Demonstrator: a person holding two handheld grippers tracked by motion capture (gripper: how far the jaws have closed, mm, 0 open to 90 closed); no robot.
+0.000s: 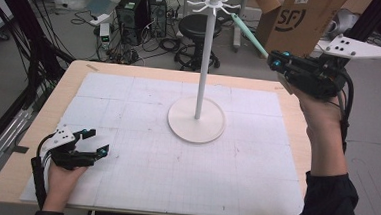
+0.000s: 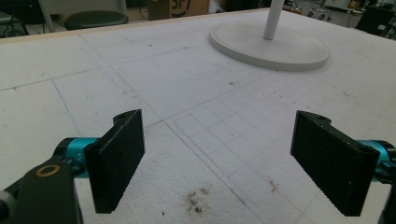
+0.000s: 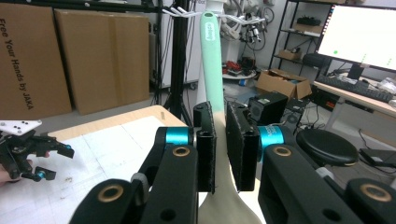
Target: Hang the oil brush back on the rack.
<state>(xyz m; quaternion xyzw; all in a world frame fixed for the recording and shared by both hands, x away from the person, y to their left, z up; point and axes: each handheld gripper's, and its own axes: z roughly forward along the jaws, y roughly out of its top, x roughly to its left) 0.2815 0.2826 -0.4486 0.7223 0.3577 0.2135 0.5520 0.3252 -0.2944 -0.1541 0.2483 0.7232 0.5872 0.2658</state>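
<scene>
The right tool [image 1: 275,59] is clamped on a mint-handled spatula [image 1: 249,36], held high beyond the table's [image 1: 288,108] far right edge, handle tip near the hooks of the white stand [image 1: 203,63]. The left tool [image 1: 95,143] rests low at the near left, jaws wide apart and empty.

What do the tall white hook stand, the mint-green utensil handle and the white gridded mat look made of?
Tall white hook stand: probably painted metal or plastic, with a smooth, even matte surface. Mint-green utensil handle: likely silicone or soft plastic, matte with moulded lettering, clamped between the right gripper jaws. White gridded mat: seemingly foam board, with a grainy, dented, scuffed surface.
</scene>
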